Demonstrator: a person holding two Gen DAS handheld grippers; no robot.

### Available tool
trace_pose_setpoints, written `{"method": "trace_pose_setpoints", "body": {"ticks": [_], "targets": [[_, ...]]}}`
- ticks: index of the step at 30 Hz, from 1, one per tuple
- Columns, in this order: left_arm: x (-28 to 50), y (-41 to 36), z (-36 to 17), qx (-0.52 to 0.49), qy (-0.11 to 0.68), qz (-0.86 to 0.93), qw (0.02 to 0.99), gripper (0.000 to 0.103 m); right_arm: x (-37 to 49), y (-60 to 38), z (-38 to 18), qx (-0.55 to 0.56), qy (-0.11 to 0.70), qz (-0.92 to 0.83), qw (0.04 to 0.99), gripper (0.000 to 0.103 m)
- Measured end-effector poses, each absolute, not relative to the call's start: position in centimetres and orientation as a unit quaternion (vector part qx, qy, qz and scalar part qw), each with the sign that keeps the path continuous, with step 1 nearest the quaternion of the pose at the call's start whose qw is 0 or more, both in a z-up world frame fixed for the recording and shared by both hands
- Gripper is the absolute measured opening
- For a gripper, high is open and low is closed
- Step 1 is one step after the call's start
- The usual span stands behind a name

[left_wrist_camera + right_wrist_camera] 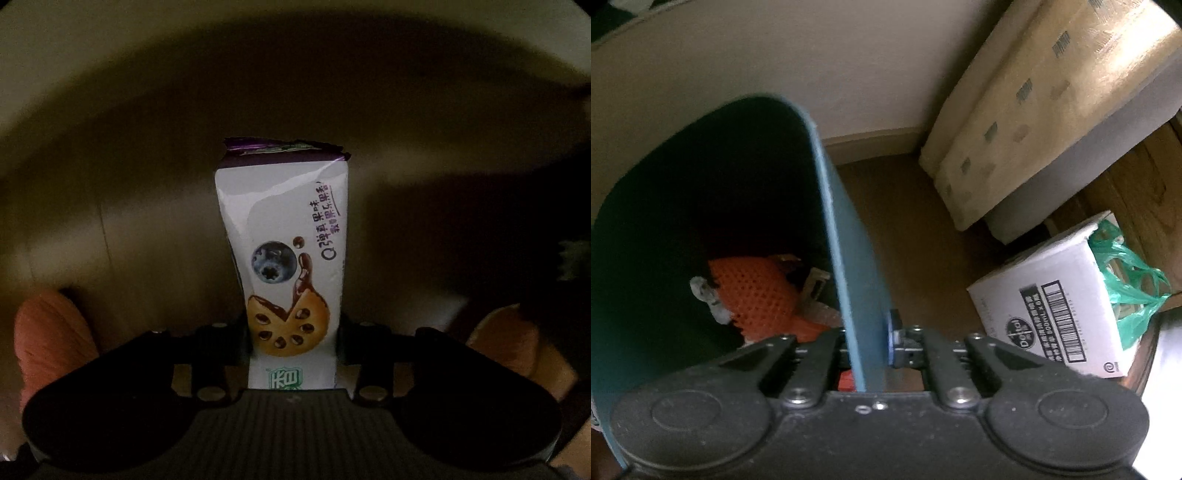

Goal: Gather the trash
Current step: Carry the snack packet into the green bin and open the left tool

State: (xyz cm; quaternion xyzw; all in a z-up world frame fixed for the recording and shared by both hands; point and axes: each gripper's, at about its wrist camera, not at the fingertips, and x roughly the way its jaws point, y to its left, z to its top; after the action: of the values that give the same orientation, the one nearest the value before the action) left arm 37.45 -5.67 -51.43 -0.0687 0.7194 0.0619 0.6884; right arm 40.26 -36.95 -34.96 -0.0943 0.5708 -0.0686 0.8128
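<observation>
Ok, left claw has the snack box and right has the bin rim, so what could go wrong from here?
1. The snack box is gripped only near its lower end by the left claw; most of it sticks out, so it may pivot or slip.
2. The right claw pinches only the thin rim of the blue bin; the bin could tilt or slide free.
3. The left view is dark, so aiming the drop may be hard.

Glossy printed snack box, matt blue plastic bin, white cardboard carton.
</observation>
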Motion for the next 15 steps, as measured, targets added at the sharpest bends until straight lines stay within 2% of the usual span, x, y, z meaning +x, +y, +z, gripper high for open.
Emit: {"method": "trace_pose_setpoints", "body": {"ticks": [8,15], "targets": [[38.1,-7.9,-39.7,-0.092,0.653,0.019,0.751,0.040,40.2,-36.5,-34.8,-0.091,0.567,-0.049,0.817,0.009],[38.2,-14.3,-31.6,-0.084,0.604,-0.080,0.788,0.040,40.0,-36.4,-34.8,-0.083,0.564,-0.035,0.821,0.011]]}}
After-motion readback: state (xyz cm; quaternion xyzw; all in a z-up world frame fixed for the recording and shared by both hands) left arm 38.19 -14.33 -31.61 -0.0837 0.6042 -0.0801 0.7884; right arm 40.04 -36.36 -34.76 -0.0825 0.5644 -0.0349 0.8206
